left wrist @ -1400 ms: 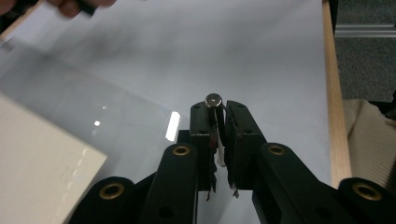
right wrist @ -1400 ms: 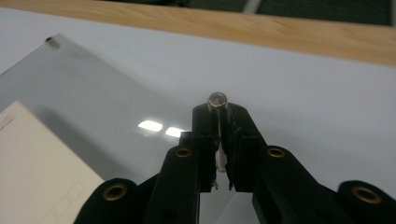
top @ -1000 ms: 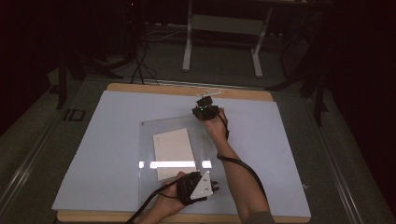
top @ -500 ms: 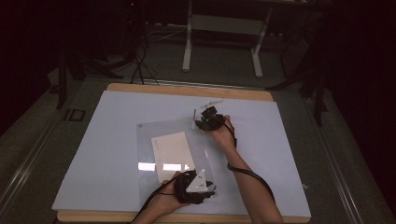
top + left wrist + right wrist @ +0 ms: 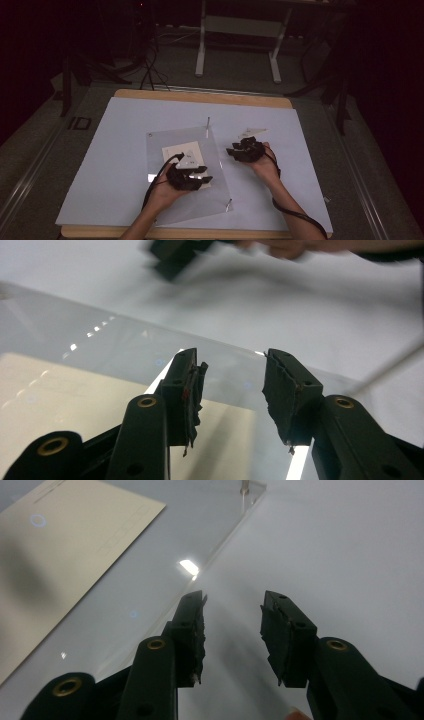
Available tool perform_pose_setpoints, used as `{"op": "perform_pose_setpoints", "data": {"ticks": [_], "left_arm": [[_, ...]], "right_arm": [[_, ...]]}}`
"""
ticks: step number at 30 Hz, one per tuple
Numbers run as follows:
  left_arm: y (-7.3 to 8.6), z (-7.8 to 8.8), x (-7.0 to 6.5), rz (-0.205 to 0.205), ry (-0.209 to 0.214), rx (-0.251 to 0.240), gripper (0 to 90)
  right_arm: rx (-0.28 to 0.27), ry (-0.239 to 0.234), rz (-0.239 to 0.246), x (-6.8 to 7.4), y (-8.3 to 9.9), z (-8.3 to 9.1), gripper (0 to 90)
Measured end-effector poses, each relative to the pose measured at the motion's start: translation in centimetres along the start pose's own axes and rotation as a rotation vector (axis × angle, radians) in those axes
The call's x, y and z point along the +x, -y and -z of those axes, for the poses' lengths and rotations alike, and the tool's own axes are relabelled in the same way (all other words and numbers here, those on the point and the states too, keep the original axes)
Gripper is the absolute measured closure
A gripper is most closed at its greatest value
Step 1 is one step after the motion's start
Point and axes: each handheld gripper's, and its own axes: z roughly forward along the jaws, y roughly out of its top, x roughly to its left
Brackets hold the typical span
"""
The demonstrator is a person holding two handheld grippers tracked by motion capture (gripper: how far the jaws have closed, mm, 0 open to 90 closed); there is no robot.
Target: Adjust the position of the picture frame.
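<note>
From the high view, a clear sheet (image 5: 187, 172) lies flat on the table (image 5: 110, 150) with a card (image 5: 182, 155) under it. The left gripper (image 5: 192, 177) is over the sheet near the card's 6 o'clock edge. The right gripper (image 5: 242, 149) is just off the sheet at 3 o'clock.

In the left gripper view, the jaws have just been opening and hold nothing.

In the right gripper view, the jaws have just been opening too, with nothing between them, beside the sheet's edge.
</note>
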Motion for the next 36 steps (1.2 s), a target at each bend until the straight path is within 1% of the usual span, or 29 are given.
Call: {"op": "perform_pose_setpoints", "data": {"ticks": [2, 4, 7, 10, 12, 15, 18, 20, 21, 23, 26, 28, 29, 31, 33, 34, 36], "left_arm": [[-0.3, -0.1, 1.0, 0.007, -0.019, 0.008, 56.9], [-0.7, -0.3, 1.8, 0.002, -0.040, 0.016, 56.9], [-1.3, -0.6, 3.1, 0.010, -0.065, 0.022, 56.8], [-2.0, -1.2, 4.5, 0.027, -0.086, 0.021, 56.8], [-2.3, -1.7, 5.3, 0.040, -0.092, 0.020, 56.8], [-2.7, -2.3, 6.5, 0.059, -0.120, 0.028, 56.5], [-3.1, -3.0, 7.7, 0.078, -0.156, 0.039, 54.2], [-3.3, -3.5, 8.4, 0.093, -0.167, 0.055, 54.2], [-3.4, -3.6, 8.7, 0.094, -0.182, 0.060, 54.3], [-3.6, -4.0, 9.3, 0.103, -0.199, 0.066, 54.2], [-4.0, -4.7, 10.2, 0.111, -0.230, 0.055, 53.2], [-4.0, -5.2, 10.9, 0.134, -0.240, 0.062, 51.8], [-4.0, -5.4, 11.2, 0.147, -0.252, 0.056, 51.9], [-4.0, -5.8, 11.7, 0.172, -0.253, 0.050, 52.2], [-4.3, -6.3, 12.2, 0.176, -0.266, 0.065, 52.8], [-4.4, -6.5, 12.3, 0.175, -0.275, 0.058, 53.5], [-4.8, -6.9, 12.7, 0.192, -0.284, 0.043, 53.9]], "right_arm": [[-0.006, -0.009, -0.006, 0.1, 0.6, 0.6, 60.6], [-0.018, -0.018, -0.012, 0.3, 1.2, 1.1, 60.6], [-0.022, -0.025, -0.006, 0.8, 2.1, 1.7, 60.1], [-0.027, -0.048, 0.004, 1.7, 2.9, 2.3, 59.3], [-0.029, -0.067, 0.019, 2.3, 3.5, 2.7, 57.1], [-0.035, -0.101, 0.039, 2.8, 4.2, 3.4, 56.3], [-0.048, -0.119, 0.032, 3.1, 5.0, 4.0, 56.4], [-0.051, -0.129, 0.035, 3.4, 5.5, 4.2, 56.5], [-0.054, -0.134, 0.039, 3.6, 5.8, 4.4, 56.5], [-0.065, -0.149, 0.040, 4.1, 6.3, 4.7, 56.5], [-0.069, -0.165, 0.051, 4.8, 7.0, 5.1, 56.5], [-0.066, -0.175, 0.062, 5.3, 7.3, 5.4, 56.4], [-0.070, -0.184, 0.065, 5.5, 7.4, 5.6, 56.4], [-0.074, -0.194, 0.077, 5.9, 7.6, 5.9, 56.8], [-0.078, -0.204, 0.089, 6.2, 7.8, 6.3, 58.5], [-0.082, -0.215, 0.089, 6.3, 7.9, 6.4, 60.0], [-0.091, -0.237, 0.088, 6.4, 8.2, 6.7, 60.4]]}}
